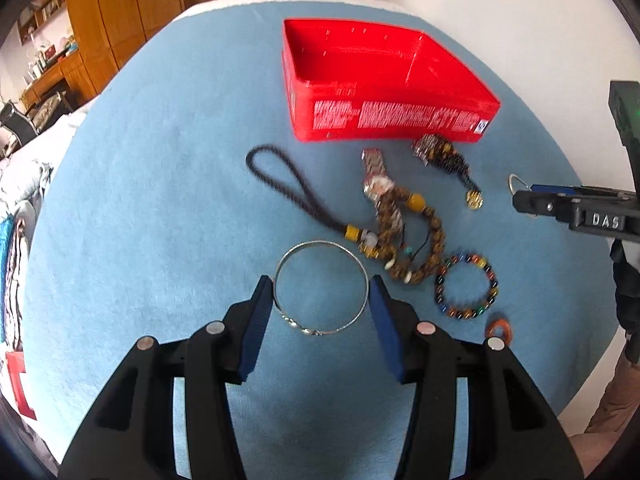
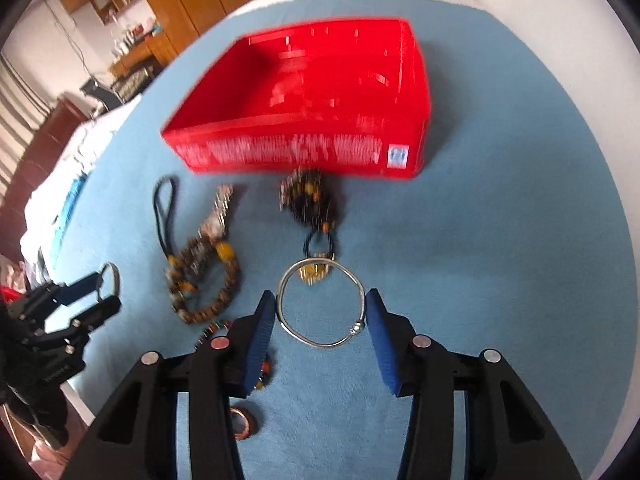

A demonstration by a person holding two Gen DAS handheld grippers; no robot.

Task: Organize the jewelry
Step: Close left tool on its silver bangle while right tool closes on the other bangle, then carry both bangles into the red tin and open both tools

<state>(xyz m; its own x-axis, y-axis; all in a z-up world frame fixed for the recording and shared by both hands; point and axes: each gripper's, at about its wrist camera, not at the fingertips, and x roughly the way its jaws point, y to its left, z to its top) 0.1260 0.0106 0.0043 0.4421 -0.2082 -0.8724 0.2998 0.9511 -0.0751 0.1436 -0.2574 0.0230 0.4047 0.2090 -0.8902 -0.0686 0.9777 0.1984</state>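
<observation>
An empty red box (image 1: 384, 80) stands at the back of the blue cloth (image 1: 160, 200); it also shows in the right wrist view (image 2: 304, 100). My left gripper (image 1: 321, 292) is open with a silver bangle (image 1: 362, 280) between its fingers. My right gripper (image 2: 321, 306) is open with another silver bangle (image 2: 288, 328) between its fingers. Between them lie a brown bead bracelet (image 1: 434, 240), a watch (image 1: 376, 184), a dark cord loop (image 1: 280, 184), a multicolour bead bracelet (image 1: 490, 276), a dark tassel charm (image 1: 444, 156) and a copper ring (image 1: 500, 330).
The blue cloth covers a white round table (image 1: 500, 12). Wooden cabinets (image 1: 120, 4) and cluttered shelves stand behind at the left. Folded fabrics (image 1: 12, 280) lie beyond the cloth's left edge.
</observation>
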